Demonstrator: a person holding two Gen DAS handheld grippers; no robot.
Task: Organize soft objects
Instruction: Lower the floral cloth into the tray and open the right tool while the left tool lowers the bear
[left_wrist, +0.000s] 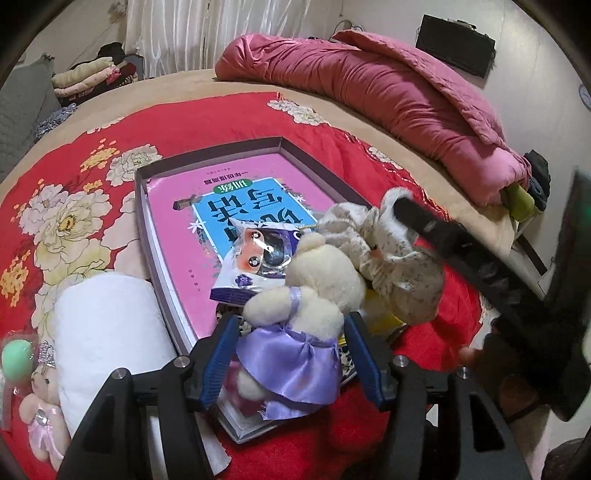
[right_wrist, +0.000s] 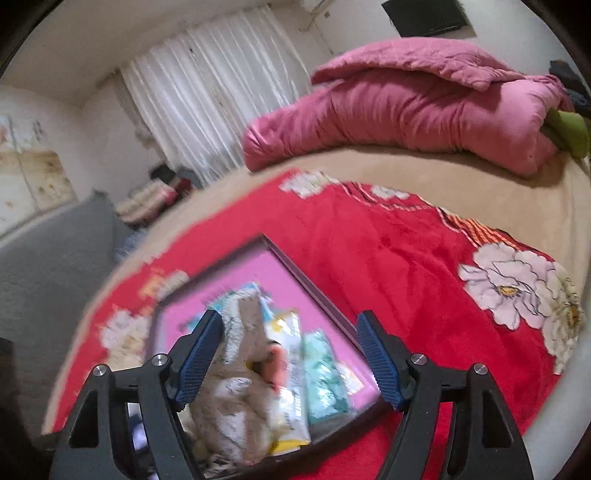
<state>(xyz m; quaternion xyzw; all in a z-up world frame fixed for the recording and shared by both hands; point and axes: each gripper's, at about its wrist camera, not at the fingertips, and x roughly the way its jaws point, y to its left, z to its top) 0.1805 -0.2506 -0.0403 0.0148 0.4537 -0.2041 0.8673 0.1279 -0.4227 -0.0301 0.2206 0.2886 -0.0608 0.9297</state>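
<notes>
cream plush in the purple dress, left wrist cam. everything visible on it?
The cream plush toy is fuzzy fabric in a shiny lilac satin dress with a ribbon at the neck. It lies in the shallow tray, head away from the camera, over a pink book and against a snack packet and a floral cloth toy. The left gripper straddles its skirt, pads not visibly pressing.

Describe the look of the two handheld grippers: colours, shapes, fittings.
The left gripper and right gripper look alike: matte black angular frames with triangular cut-outs, round silver bolt heads at the pivots, and two flat fingers faced with ribbed blue pads. No cables, markings or sleeve are visible.
</notes>
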